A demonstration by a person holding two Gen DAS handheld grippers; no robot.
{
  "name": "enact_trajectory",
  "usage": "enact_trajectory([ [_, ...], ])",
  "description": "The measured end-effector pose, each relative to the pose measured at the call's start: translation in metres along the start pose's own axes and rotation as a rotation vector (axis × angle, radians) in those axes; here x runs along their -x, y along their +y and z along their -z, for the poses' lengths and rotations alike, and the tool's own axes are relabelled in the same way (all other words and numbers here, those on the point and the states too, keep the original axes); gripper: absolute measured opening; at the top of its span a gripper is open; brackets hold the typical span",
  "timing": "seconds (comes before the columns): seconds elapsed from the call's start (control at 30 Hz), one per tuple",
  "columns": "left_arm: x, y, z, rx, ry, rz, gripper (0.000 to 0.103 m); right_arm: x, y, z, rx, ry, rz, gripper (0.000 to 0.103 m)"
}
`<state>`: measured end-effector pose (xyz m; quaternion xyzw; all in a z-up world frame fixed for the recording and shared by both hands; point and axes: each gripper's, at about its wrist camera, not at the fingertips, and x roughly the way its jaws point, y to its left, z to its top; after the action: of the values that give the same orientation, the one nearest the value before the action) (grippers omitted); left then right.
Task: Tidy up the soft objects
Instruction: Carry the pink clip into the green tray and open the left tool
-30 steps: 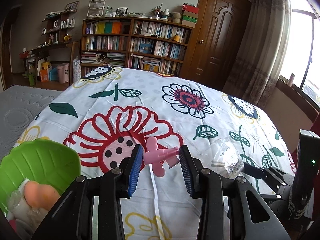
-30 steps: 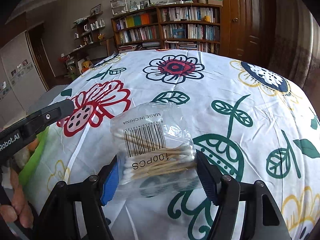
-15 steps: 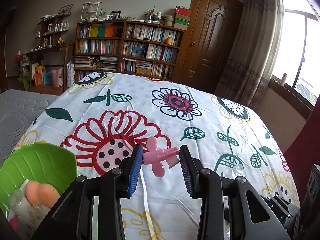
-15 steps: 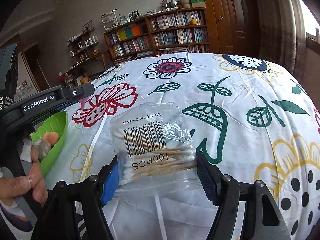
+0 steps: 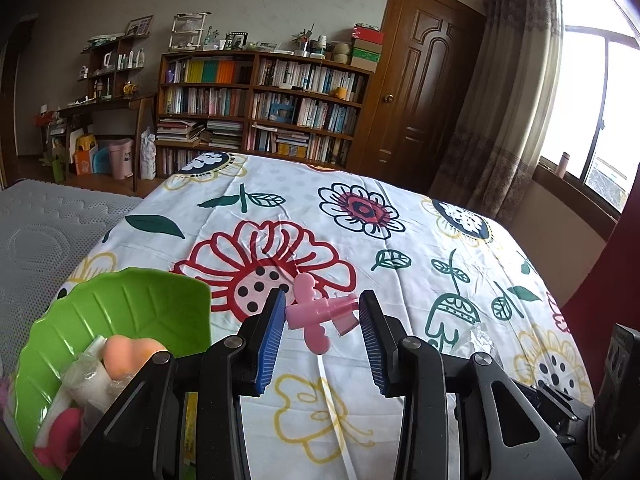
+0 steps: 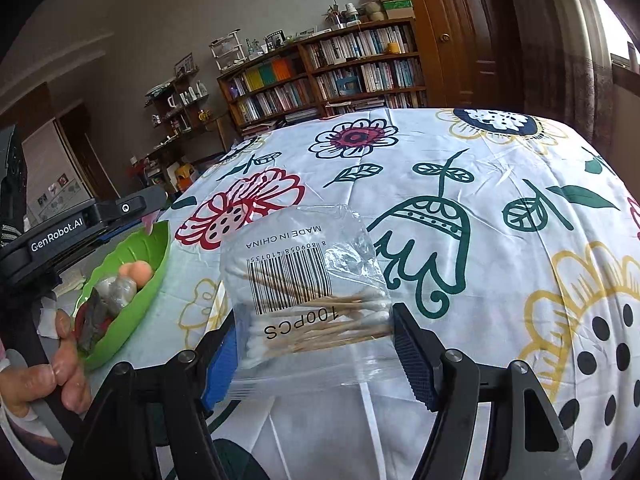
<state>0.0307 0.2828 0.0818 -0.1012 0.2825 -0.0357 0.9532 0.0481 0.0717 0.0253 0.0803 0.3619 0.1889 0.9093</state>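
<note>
Above a flower-print bedspread [image 5: 400, 248], the left gripper [image 5: 322, 322] clamps a pink plastic clip [image 5: 316, 314] at centre frame beside a green leaf-shaped dish [image 5: 120, 304] of small items at lower left, while the right gripper [image 6: 314, 344] pinches a clear bag of cotton swabs [image 6: 304, 296] at lower centre.

Left tool [image 5: 322, 322] and right tool [image 6: 314, 350] both clamped.

My two wrist cameras sit low over the flowered sheet [image 5: 400, 248], facing the bookcase [image 5: 260, 104]; both see the green dish [image 6: 140, 280] left of it.
</note>
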Motion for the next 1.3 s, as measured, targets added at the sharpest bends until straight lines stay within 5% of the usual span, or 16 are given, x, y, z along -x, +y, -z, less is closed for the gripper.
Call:
enact_trajectory([
  [0.53, 0.056, 0.066, 0.020, 0.038, 0.006, -0.104, 0.039, 0.009, 0.029, 0.011, 0.020, -0.014, -0.079, 0.074],
  [1.07, 0.057, 0.120, 0.035, 0.098, 0.058, -0.167, 0.041, 0.004, 0.050, 0.014, 0.052, 0.001, -0.093, 0.074],
  [1.1, 0.055, 0.122, 0.036, 0.101, 0.067, -0.166, 0.043, 0.003, 0.052, 0.014, 0.054, 0.002, -0.095, 0.074],
  [1.17, 0.054, 0.126, 0.038, 0.120, 0.078, -0.165, 0.065, 0.002, 0.056, 0.014, 0.061, 0.004, -0.099, 0.074],
  [1.3, 0.059, 0.135, 0.037, 0.166, 0.076, -0.135, 0.070, 0.002, 0.065, 0.014, 0.081, 0.007, -0.111, 0.074],
])
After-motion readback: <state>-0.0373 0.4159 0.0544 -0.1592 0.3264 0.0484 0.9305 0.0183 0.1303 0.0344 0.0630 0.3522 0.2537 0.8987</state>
